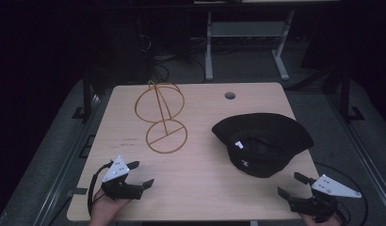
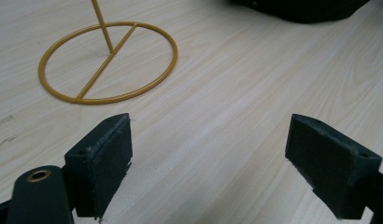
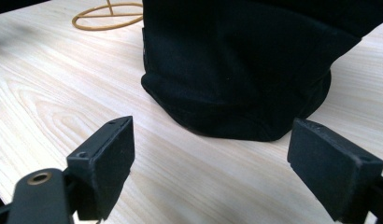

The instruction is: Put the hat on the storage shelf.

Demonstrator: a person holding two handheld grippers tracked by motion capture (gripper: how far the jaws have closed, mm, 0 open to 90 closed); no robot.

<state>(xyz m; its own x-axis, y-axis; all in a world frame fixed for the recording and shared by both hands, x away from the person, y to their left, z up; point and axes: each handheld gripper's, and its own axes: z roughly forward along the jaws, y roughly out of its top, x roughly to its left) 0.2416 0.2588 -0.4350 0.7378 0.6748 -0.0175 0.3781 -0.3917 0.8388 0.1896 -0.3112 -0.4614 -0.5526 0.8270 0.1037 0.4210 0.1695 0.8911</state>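
A black bucket hat lies upside down on the right half of the wooden table, white labels showing inside it. A gold wire hat stand rises at the middle left, its round base flat on the wood and a wire hoop on top. My left gripper rests open near the front left corner, a short way in front of the stand's base. My right gripper is open at the front right, just in front of the hat. Nothing sits between either pair of jaws.
A round cable hole is set in the table near its far edge. Beyond the table stand the white legs of another desk, with cables on the dark floor. Metal rails run along both sides of the table.
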